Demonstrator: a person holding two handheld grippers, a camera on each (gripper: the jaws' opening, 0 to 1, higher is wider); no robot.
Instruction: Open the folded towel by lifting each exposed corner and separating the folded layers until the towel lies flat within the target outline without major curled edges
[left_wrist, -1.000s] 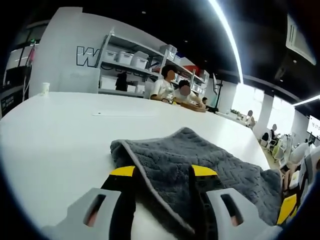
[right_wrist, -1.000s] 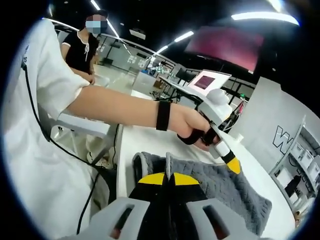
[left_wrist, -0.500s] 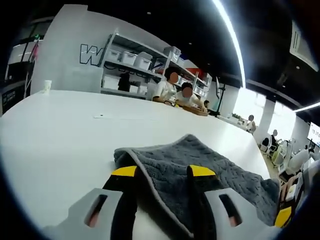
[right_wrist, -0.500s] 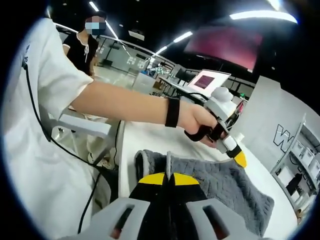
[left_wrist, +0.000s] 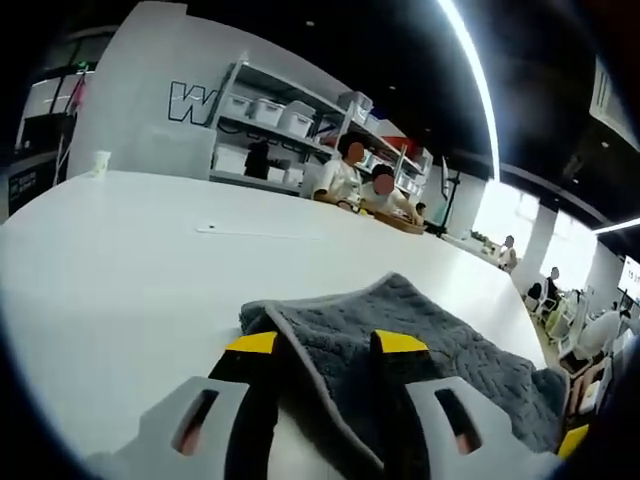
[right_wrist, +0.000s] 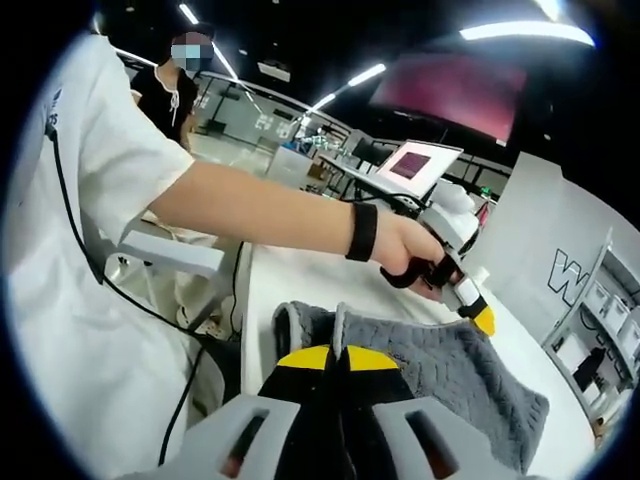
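Both views low, close over towel (left_wrist: 420, 330), facing opposite ways.

White sleeve (right_wrist: 110, 150), black wristband (right_wrist: 362, 232)

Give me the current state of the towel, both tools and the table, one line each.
Towel: grey, still folded in layers, lying on the table, an edge between each tool's jaws.
Left tool: jaws apart, straddling a towel edge; grip cannot be told.
Right tool: jaws closed on a towel edge.
Table: white, towel resting on it; no target outline can be made out.
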